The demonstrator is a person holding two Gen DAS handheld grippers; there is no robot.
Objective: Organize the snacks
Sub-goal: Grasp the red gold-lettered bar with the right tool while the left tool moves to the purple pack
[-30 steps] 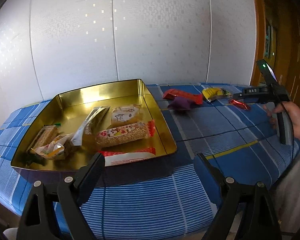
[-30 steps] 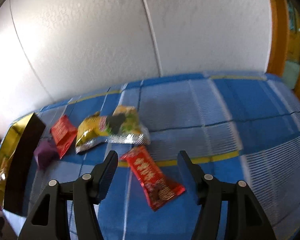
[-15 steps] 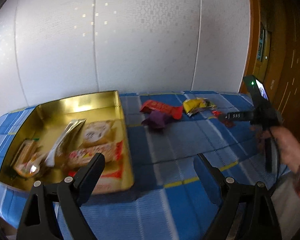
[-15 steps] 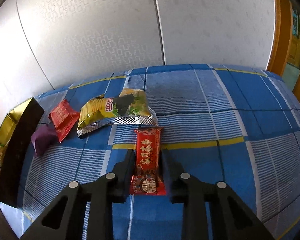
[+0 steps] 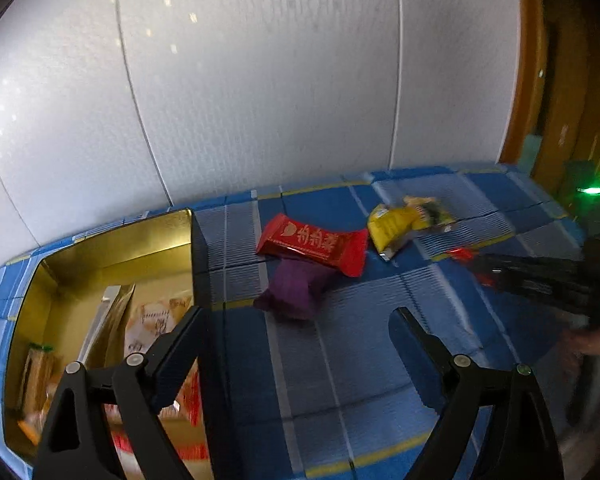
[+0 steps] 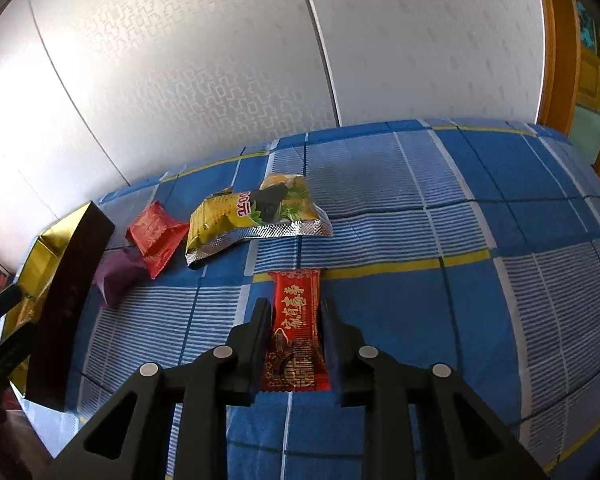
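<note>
The right gripper (image 6: 294, 316) has its jaws narrow, pressed on both sides of a long red snack bar (image 6: 296, 312) which lies on the blue checked cloth (image 6: 480, 280). The left gripper (image 5: 296, 332) has jaws wide apart w/ nothing between them, above the cloth just beside the gold tray (image 5: 100, 240). Near the tray lie a purple packet (image 5: 294, 290), touching a red packet (image 5: 312, 242), & a yellow bag (image 5: 400, 222). Several snacks are already in the tray.
</note>
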